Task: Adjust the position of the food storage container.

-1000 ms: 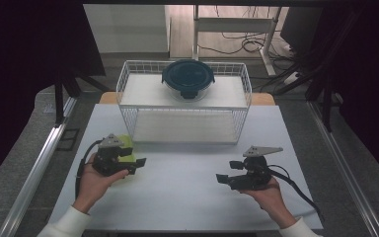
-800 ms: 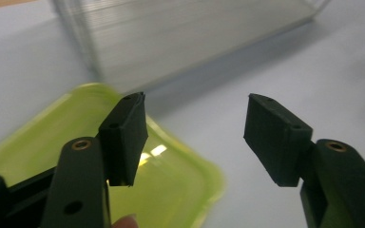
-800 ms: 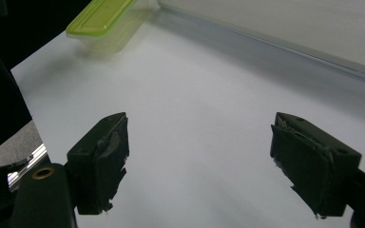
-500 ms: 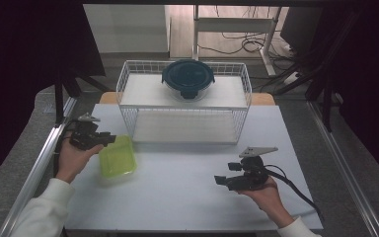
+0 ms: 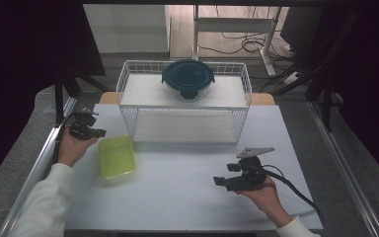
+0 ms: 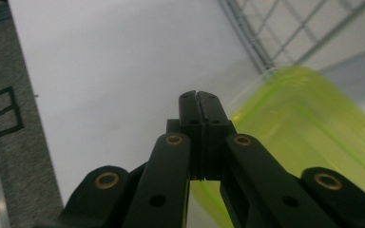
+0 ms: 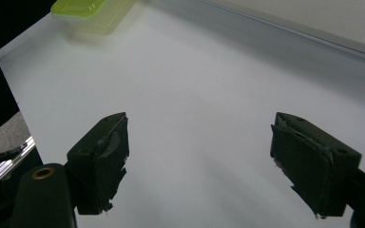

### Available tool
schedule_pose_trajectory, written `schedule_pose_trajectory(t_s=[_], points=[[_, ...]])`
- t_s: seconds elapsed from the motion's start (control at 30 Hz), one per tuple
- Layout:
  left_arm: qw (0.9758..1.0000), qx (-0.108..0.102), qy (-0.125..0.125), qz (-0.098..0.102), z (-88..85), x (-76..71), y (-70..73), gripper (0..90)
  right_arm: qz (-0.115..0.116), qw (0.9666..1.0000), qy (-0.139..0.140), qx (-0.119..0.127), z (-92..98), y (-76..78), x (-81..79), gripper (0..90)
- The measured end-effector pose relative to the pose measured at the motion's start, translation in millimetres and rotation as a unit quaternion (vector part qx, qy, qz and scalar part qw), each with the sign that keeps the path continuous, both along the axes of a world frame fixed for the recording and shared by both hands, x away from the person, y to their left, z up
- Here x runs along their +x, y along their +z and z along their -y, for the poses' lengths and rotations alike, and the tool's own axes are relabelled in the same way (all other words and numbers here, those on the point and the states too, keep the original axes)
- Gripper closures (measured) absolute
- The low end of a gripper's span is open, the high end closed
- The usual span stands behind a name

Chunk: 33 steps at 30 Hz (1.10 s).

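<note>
Green box (image 5: 117, 156) lying flat on white table (image 5: 177, 192), near its left side, just in front of wire rack's (image 5: 185, 106) left corner. Nothing touching or holding box. Left gripper (image 5: 98, 132) held by left hand (image 5: 71, 148) at table's left edge, just beside box, jaws having just closed, now pressed together with nothing between them. Seen close in left gripper view: box (image 6: 309, 137) just right of shut jaws. Right gripper (image 5: 218, 181) held by right hand (image 5: 264, 195) low over table's front right, well apart from box, jaws wide apart and empty. Round dark-lidded tub (image 5: 188, 77) sitting on top of rack.
</note>
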<state>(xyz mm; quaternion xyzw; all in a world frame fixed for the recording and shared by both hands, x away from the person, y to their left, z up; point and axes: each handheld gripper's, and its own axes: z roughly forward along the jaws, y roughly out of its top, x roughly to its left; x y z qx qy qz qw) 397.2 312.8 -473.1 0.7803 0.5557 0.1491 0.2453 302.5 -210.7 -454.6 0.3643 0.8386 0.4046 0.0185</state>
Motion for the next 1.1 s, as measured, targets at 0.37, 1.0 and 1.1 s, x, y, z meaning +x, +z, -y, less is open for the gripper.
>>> schedule_pose_trajectory(t_s=[0.37,1.0,1.1], points=[[0.9992,0.027,0.001,-0.031,-2.0,8.9,-17.3,90.0,0.003,1.0000,-0.004,-0.005,1.1,0.8,-1.0,19.8],[0.9962,0.038,-0.067,-0.040,12.1,-20.4,-21.2,90.0,0.006,0.9996,-0.018,-0.021,1.9,-0.1,0.1,19.9],[0.9961,0.024,-0.073,-0.043,13.5,-28.3,-21.9,90.0,0.008,0.9995,-0.023,-0.020,2.4,0.6,0.1,19.9]])
